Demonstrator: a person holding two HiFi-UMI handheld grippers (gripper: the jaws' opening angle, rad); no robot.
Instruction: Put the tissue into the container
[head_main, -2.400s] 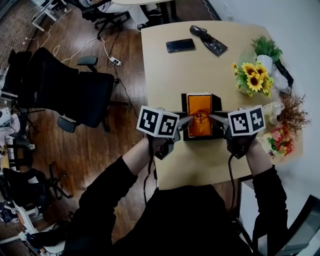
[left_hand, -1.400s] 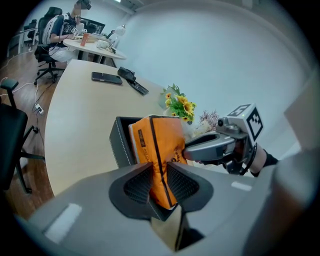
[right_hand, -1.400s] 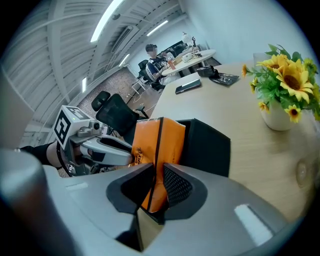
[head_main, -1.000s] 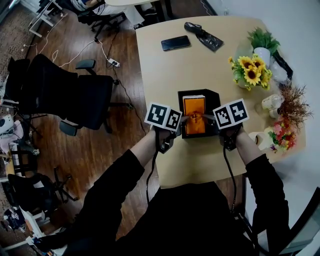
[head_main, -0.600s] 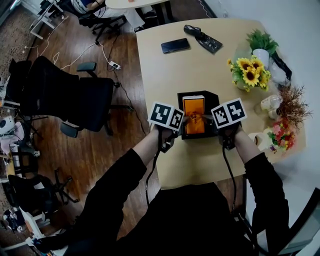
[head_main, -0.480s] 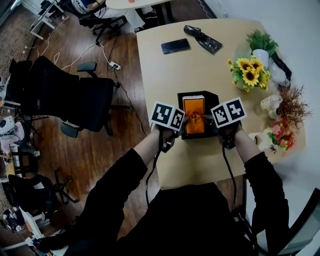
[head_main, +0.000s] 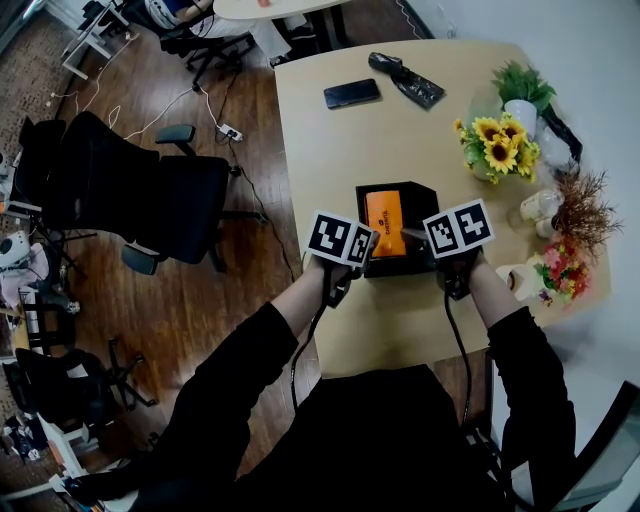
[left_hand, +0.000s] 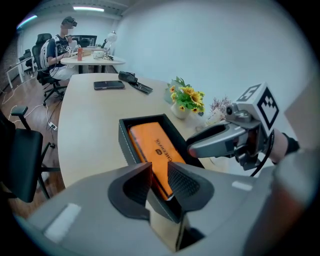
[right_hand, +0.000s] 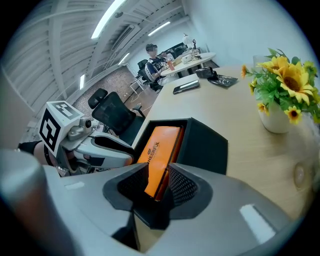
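Seen from the head: orange tissue pack (head_main: 384, 212) down inside the black container (head_main: 424, 208) on the table (head_main: 330, 150), lying lengthwise and crowded toward the left gripper's side of the box. Tipped rather than flat in the right gripper view, with one long edge up and the other down by the wall.

Left gripper (head_main: 372, 240) and right gripper (head_main: 410, 237) reaching in over the container's near half from either side, pointing at each other, tips apart.

Left gripper view: jaws parted by a narrow slit only, and opening. Clamped on nothing. Through the slit, the near end of the pack and the container's near wall, lying below and beyond the pads (left_hand: 182, 182) and not pressed by them.

Right gripper view: jaws a moderate gap apart and opening too — nothing gripped. Orange end of the pack framed in that gap, lower than the fingers and past them, clear of both pads as far as can be told.

Farther along the table, well apart from the box: a dark phone (head_main: 352, 93) and a vase of sunflowers (head_main: 497, 152).
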